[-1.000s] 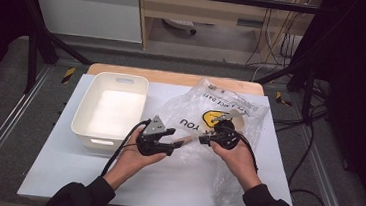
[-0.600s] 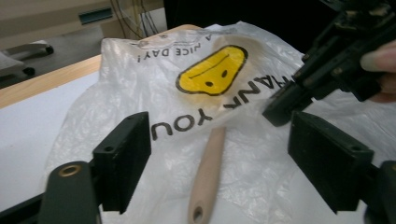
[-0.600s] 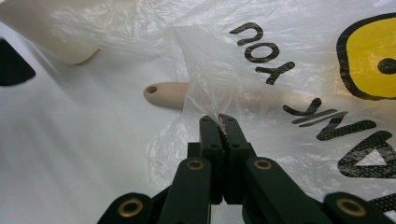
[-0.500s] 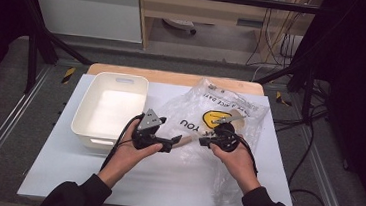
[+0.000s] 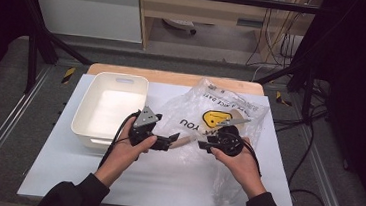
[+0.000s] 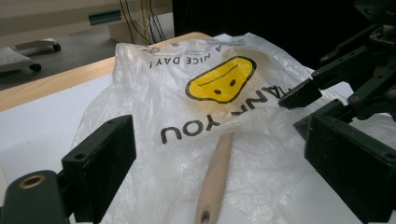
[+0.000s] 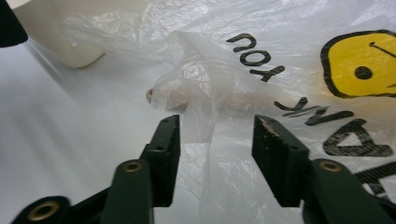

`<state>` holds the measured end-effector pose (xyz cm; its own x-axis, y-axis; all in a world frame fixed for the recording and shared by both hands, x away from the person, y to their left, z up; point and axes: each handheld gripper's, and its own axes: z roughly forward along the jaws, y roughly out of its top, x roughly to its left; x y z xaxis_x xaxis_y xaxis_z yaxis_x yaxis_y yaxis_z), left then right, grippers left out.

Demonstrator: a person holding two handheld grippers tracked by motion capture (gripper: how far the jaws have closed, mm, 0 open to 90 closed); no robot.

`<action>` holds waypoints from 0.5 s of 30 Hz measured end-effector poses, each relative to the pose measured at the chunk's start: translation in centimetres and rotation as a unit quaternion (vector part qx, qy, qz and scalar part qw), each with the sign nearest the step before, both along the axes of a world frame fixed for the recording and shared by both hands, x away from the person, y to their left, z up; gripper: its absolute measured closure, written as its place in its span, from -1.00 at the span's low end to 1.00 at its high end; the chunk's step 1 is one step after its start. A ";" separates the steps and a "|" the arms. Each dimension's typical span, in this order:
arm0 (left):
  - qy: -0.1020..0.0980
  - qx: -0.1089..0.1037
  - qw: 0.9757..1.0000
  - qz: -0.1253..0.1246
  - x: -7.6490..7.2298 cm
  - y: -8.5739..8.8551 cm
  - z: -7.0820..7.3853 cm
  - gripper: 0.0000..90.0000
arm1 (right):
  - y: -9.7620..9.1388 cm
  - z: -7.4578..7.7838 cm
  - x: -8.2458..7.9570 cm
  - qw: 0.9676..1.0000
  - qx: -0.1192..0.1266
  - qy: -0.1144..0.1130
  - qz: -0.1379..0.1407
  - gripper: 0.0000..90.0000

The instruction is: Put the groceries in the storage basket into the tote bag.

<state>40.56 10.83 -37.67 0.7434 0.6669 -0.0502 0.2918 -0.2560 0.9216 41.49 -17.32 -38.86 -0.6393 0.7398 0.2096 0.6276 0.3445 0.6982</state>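
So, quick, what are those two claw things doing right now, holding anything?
Left gripper: fingers just opened wide, holding nothing; wooden spoon lies free between them.
Right gripper: fingers just opened, plastic bag loose between them.

Left gripper [image 5: 174, 138]: your jaws have just been opening, now wide apart.
Right gripper [image 5: 201, 146]: your jaws have just been opening, now partly apart.

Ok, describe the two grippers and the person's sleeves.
Both grippers are black. The left gripper carries a grey three-cornered plate on top, and a black cable trails from it. The right gripper has a round black body and its own black cable. Each has two flat, blocky black jaws with brass-coloured rivets at the joints. The sleeves are black.
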 end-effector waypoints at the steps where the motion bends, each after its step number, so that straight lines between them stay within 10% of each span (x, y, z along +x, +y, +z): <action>1: 0.001 0.001 1.000 0.001 0.0 0.0 0.0 -0.82 | -0.1 0.0 -0.1 1.000 -0.002 -0.005 0.001 0.06; 15: 0.003 0.001 1.000 0.015 0.1 0.2 0.2 -0.86 | -1.5 0.5 -2.9 0.997 -0.030 -0.059 -0.025 -0.64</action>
